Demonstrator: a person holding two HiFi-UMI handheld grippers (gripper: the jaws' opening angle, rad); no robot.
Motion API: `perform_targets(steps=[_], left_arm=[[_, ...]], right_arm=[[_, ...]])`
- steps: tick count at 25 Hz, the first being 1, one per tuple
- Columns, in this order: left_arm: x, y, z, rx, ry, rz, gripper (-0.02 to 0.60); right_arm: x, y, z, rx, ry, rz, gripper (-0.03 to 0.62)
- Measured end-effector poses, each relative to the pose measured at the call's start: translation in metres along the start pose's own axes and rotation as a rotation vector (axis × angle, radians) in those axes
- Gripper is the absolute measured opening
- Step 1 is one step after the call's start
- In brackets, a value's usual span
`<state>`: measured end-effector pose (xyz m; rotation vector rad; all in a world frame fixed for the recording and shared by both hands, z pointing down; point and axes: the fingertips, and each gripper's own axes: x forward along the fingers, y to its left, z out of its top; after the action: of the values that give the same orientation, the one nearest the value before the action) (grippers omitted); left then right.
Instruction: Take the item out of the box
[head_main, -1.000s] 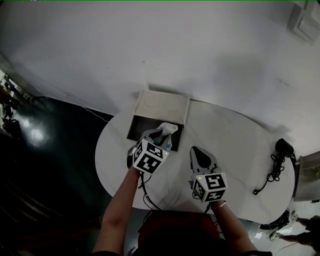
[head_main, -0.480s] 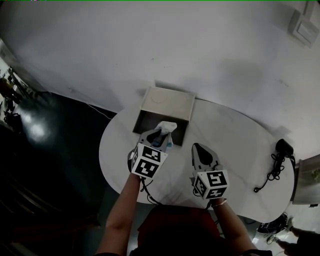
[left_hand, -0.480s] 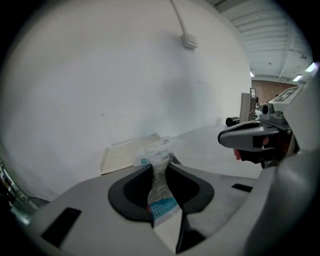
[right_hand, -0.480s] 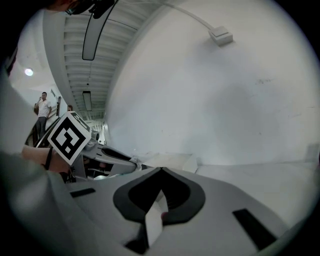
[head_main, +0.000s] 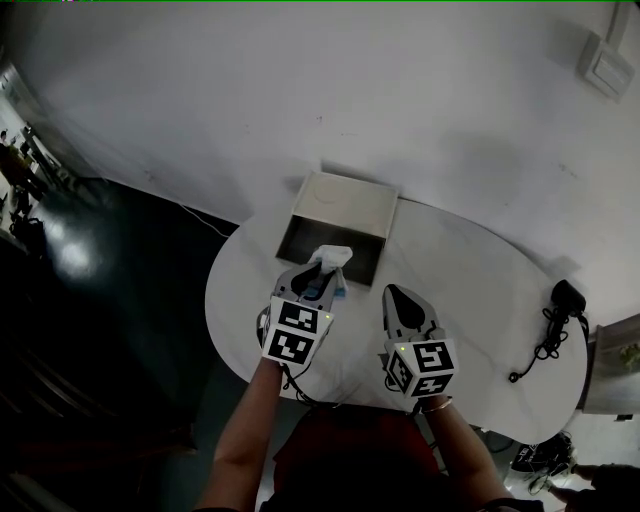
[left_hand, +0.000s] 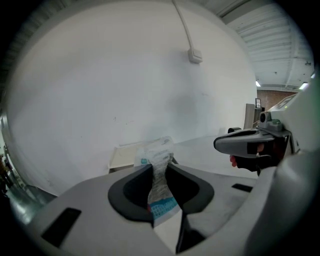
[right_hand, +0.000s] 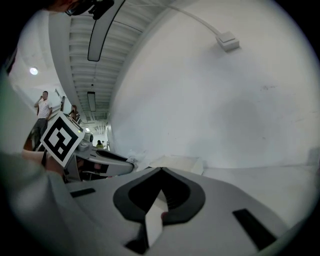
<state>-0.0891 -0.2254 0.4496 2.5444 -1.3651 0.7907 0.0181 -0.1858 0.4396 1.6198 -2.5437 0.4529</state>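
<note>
A beige box (head_main: 345, 203) stands open at the far edge of the white oval table (head_main: 480, 290), its lid upright and its inside dark. My left gripper (head_main: 322, 268) hovers just in front of the box, shut on a crinkled white packet (head_main: 336, 257) with blue print. In the left gripper view the packet (left_hand: 159, 150) is pinched between the dark pads and sticks up above the jaws, with the box (left_hand: 122, 156) behind it. My right gripper (head_main: 393, 293) hangs over the table to the right, shut and holding nothing. Its tips (right_hand: 160, 171) meet in the right gripper view.
A black charger with a coiled cable (head_main: 555, 320) lies at the table's right end. A white wall rises behind the table. Dark floor lies to the left. The person's forearms reach in from the bottom of the head view.
The left gripper has risen and drawn back from the box with the packet still clamped, rolling a little. The right gripper has lifted slightly.
</note>
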Motion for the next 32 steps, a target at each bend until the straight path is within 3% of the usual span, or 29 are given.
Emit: perform_targets(steps=[12,22,32], left_arm=[[-0.032,0.01,-0.003,-0.056,-0.081,0.031,0.108],[-0.062,0.014,-0.015,-0.147,-0.147,0.043,0.109],[-0.085,0.014,-0.021,-0.171,-0.197,0.077,0.109]], right_arm=[[-0.008,0.025,0.004,-0.016,-0.016,0.014,0.014],[-0.018,0.038,0.002,-0.015,-0.017,0.013,0.014],[-0.027,0.052,0.004,-0.034,-0.029,0.022,0.014]])
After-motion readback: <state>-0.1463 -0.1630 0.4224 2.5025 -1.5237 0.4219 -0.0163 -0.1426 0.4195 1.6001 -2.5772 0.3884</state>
